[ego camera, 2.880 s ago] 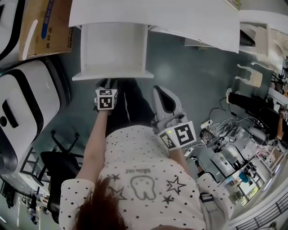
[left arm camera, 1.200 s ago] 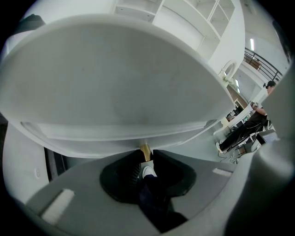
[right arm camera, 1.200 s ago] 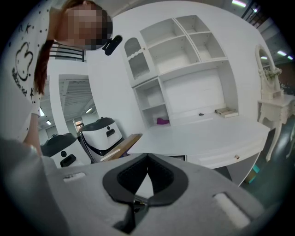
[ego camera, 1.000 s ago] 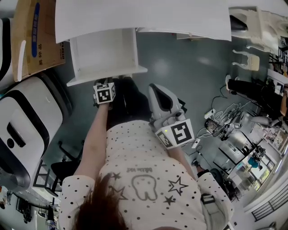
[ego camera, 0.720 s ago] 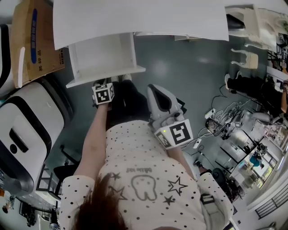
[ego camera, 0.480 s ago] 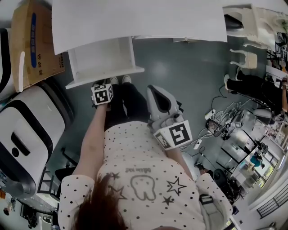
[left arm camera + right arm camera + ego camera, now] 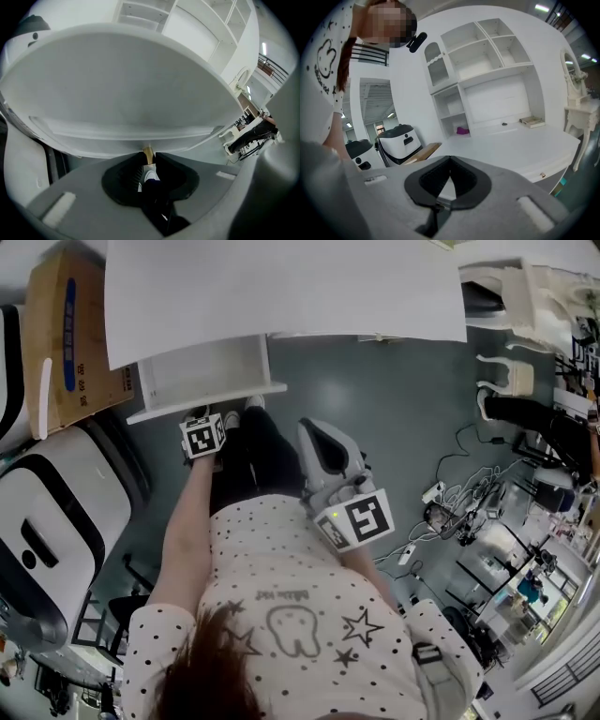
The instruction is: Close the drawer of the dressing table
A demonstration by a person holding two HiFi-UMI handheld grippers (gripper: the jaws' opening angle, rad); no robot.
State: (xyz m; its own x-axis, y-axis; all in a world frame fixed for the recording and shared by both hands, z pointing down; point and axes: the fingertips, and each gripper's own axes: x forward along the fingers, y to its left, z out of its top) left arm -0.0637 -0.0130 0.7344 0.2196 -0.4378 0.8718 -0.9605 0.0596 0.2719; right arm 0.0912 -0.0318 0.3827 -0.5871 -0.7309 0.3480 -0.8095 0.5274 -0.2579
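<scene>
My left tool (image 7: 149, 159) pinches the drawer (image 7: 140, 108) knob (image 7: 148, 153) under the white surface (image 7: 281, 287). My right tool (image 7: 450, 162) is closed, empty; the floor (image 7: 394, 399) is grey.

Right gripper (image 7: 450, 159) looking across the tabletop, jaw tips pinched together on nothing.
Beyond the jaws stretches the white dressing table (image 7: 511, 145), with a small knob (image 7: 542, 175) on its front edge. A book (image 7: 532, 122) and a small dark object (image 7: 504, 124) lie at the back. The open shelf unit (image 7: 487, 61) rises behind, something purple (image 7: 462, 130) in a low cubby. Off left stand a white-and-black machine (image 7: 401, 140) and a brown board (image 7: 424, 151), and a spotted shirt (image 7: 318, 51) fills the corner.
</scene>
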